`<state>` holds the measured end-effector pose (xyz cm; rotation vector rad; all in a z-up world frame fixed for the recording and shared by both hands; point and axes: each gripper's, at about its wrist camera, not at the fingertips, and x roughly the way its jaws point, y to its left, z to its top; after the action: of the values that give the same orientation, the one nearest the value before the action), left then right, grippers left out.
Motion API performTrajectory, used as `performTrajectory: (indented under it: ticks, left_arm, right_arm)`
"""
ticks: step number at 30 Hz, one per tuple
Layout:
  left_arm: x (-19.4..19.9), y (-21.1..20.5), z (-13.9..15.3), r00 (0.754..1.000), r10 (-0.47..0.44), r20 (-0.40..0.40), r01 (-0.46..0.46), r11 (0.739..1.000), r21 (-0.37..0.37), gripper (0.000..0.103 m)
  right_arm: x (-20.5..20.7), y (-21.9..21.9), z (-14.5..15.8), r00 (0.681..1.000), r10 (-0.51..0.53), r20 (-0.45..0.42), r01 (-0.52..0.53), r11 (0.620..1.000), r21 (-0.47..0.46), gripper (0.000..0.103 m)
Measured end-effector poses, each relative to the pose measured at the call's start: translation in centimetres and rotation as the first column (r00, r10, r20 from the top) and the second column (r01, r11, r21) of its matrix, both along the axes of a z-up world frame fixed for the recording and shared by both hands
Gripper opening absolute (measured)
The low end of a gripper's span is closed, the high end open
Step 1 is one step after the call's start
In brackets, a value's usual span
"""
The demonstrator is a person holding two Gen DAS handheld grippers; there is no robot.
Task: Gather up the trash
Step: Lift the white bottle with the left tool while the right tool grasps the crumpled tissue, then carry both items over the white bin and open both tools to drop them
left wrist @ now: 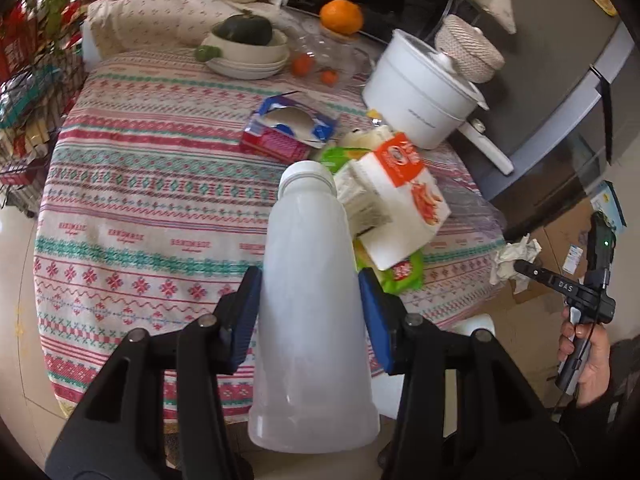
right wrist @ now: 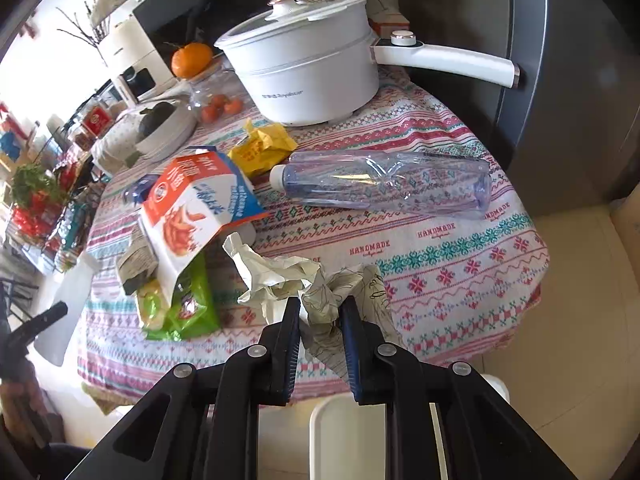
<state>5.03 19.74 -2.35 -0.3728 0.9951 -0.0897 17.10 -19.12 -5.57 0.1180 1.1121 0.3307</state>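
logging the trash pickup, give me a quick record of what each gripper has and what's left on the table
left gripper: shut on white plastic bottle
right gripper: shut on crumpled paper
still on table: clear bottle lying flat, carton, green wrapper, yellow wrapper
not trash: white pot, orange

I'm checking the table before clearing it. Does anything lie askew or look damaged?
Yes. A clear plastic bottle lies on its side, crushed, near the white pot. The orange-and-white carton is tipped over, leaning on a green wrapper.
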Motion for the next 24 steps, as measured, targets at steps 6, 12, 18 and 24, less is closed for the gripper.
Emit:
performTrajectory:
  ticks: [6,12,18,24]
  left_arm:
    - [1.8,-10.5,0.7,0.977,-0.214,0.013,0.214,0.977,-0.008,0.051]
    - [1.3,-18.2,-1.0,0.914,-0.403,-0.048,0.403,0.915,-0.008,0.051]
    - [0.5,-25.0,-4.0,0.833,-0.537,-0.133,0.540,0.841,-0.015,0.051]
    - [-0.2,-30.4,-7.2,0.766,-0.608,-0.209,0.622,0.783,0.001,0.051]
  right_arm:
    - [-3.1,-1.8,1.1,1.000,0.015,0.016,-0.015,1.000,-0.001,0.020]
    - [-6.1,-4.2,1.0,1.000,0.010,0.016,-0.010,1.000,-0.012,0.020]
    - [-8.1,-7.3,-0.5,1.000,-0.016,-0.025,0.015,0.999,-0.032,0.020]
    - [-9.2,-10.6,-2.5,0.996,-0.064,-0.069,0.060,0.997,-0.053,0.021]
